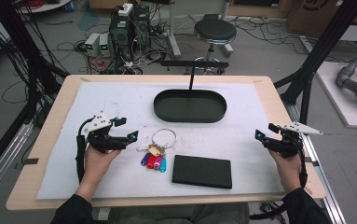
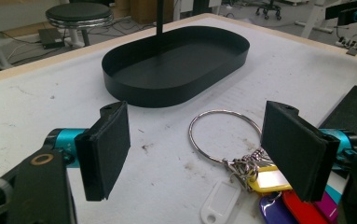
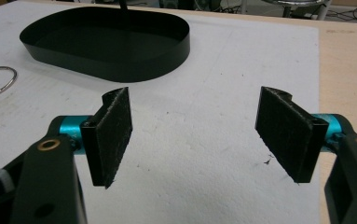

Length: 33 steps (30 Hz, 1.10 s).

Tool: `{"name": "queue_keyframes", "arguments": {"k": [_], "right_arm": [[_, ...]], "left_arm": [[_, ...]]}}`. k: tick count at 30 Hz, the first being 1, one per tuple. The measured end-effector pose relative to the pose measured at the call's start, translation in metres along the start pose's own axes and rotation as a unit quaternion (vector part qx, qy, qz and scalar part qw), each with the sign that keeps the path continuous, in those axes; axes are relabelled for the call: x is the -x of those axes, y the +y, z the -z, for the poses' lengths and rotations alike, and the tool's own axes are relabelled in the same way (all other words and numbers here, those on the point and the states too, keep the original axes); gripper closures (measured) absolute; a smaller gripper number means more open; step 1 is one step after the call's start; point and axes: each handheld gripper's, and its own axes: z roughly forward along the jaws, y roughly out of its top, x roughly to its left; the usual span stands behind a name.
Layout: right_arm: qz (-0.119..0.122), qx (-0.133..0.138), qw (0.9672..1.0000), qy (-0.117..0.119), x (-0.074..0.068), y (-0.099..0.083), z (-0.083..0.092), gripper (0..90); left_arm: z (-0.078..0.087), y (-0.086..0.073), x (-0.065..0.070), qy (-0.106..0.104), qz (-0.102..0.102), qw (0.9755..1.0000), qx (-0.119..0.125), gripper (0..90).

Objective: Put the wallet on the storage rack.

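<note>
Key ring [image 2: 223,135] w/ tags lies between left gripper's [image 2: 197,149] wide-apart jaws.

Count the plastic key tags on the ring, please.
5 visible: a white tag, yellow tag, purple tag, red tag and cyan tag, clustered below the key ring. The left gripper's jaw may hide more.

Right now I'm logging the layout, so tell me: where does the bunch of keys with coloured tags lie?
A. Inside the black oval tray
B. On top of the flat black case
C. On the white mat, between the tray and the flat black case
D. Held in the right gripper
C: the bunch of keys lies on the white mat, in front of the black oval tray and beside the flat black case.
</note>
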Motion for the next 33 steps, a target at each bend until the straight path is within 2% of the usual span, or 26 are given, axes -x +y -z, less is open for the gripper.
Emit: {"name": "queue_keyframes", "arguments": {"k": [7,14,22,26,29,30,31,32,33], "right_arm": [[0.011,-0.008,0.9999,-0.001,-0.002,0.000,-0.005,27.5],[0.010,-0.005,0.9999,-0.006,-0.001,0.001,-0.005,27.5],[0.009,-0.004,0.9999,-0.008,-0.002,0.002,-0.007,27.5],[0.011,-0.005,0.9999,-0.008,-0.003,0.002,-0.008,27.5],[0.008,-0.008,0.9999,-0.009,-0.003,0.002,-0.008,27.5],[0.010,-0.008,0.9999,-0.009,-0.003,0.002,-0.009,27.5],[0.010,-0.008,0.9999,-0.009,-0.003,0.002,-0.009,27.5],[0.010,-0.009,0.9999,-0.009,-0.003,0.002,-0.009,27.5],[0.009,-0.009,0.9999,-0.009,-0.003,0.002,-0.009,27.5]], "left_arm": [[-0.003,0.003,0.000,0.001,0.024,0.9997,0.003,24.1],[-0.009,0.007,0.003,-0.004,0.020,0.9998,-0.009,26.1],[-0.014,0.026,0.003,-0.011,0.019,0.9997,-0.007,29.6],[-0.024,0.030,0.001,-0.018,0.027,0.9994,-0.010,31.8],[-0.035,0.030,0.001,-0.019,0.029,0.9992,-0.022,36.0],[-0.043,0.029,0.001,-0.018,0.032,0.9988,-0.032,36.6],[-0.043,0.029,0.001,-0.018,0.032,0.9988,-0.032,36.7],[-0.052,0.027,0.000,-0.020,0.042,0.9980,-0.043,37.2],[-0.052,0.027,0.000,-0.020,0.042,0.9980,-0.043,37.5]]}}
